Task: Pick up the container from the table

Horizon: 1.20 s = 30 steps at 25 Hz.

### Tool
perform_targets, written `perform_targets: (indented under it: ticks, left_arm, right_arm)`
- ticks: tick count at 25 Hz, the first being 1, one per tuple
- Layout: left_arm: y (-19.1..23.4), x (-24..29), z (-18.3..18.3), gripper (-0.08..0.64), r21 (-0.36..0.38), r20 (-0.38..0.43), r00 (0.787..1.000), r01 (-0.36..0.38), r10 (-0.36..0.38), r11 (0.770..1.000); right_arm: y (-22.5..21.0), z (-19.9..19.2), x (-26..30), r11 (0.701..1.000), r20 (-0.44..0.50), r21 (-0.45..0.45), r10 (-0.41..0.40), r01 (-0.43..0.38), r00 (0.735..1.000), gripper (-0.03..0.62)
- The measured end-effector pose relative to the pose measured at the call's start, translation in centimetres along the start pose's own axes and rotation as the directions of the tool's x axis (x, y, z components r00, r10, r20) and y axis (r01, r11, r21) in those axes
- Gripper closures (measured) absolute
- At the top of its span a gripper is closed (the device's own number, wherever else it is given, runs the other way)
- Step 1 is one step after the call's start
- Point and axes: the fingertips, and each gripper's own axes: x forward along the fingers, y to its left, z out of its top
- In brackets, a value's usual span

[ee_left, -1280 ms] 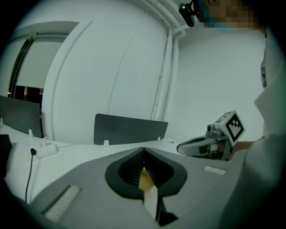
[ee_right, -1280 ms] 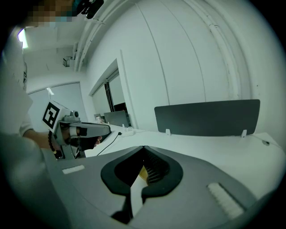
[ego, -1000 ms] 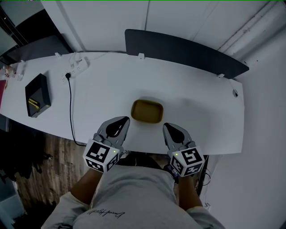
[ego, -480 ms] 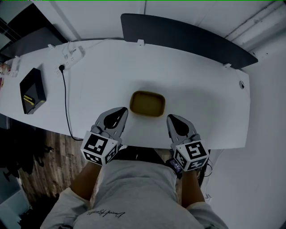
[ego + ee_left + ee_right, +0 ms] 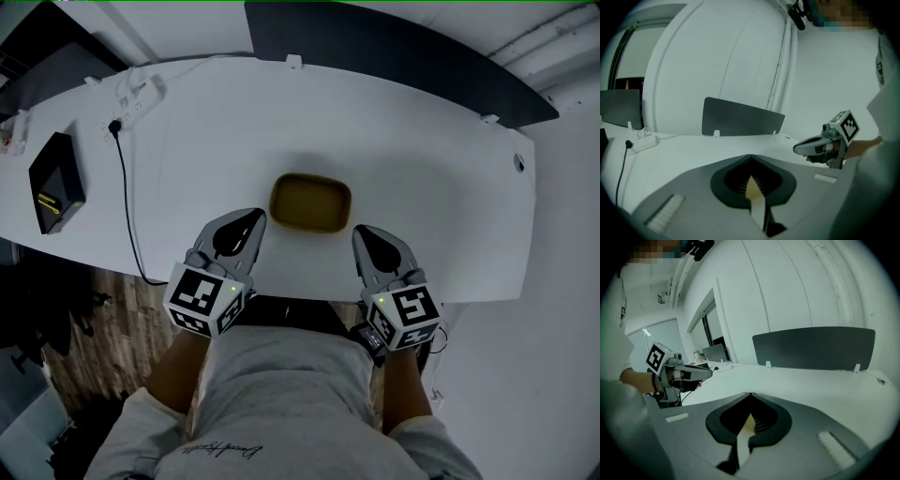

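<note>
A shallow tan container (image 5: pixel 310 202) with rounded corners sits on the white table (image 5: pixel 422 187) near its front edge. My left gripper (image 5: pixel 257 217) is just left of the container's near corner, its jaws shut and empty. My right gripper (image 5: pixel 360 232) is shut too, with nothing in it, just right of the container's near corner. Neither touches the container. In the left gripper view a tan sliver of the container (image 5: pixel 753 187) shows through the jaw opening, and the right gripper (image 5: pixel 801 147) shows at the right. The right gripper view shows the left gripper (image 5: pixel 707 373) at the left.
A dark panel (image 5: pixel 394 52) stands along the table's far edge. At the far left lie a black box (image 5: pixel 52 183) and a power strip (image 5: pixel 131 91) whose black cable (image 5: pixel 125 202) runs over the front edge. Wood floor (image 5: pixel 94 319) lies below at the left.
Both grippers have sunk toward the table and edged forward, still on either side of the container. Their jaws stay shut. The container has not moved on the table.
</note>
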Motion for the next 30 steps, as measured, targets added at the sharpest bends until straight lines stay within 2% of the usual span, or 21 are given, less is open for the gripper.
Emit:
perform_targets:
  ticks: [30]
  left_arm:
    - [3.1,4.3,-5.3,0.557,-0.029,-0.098,0.995,-0.013,0.01,1.0]
  right_arm:
    - [-3.3,-3.5,4.4,0.996,-0.065,0.06,-0.066,0.07,0.996,0.577]
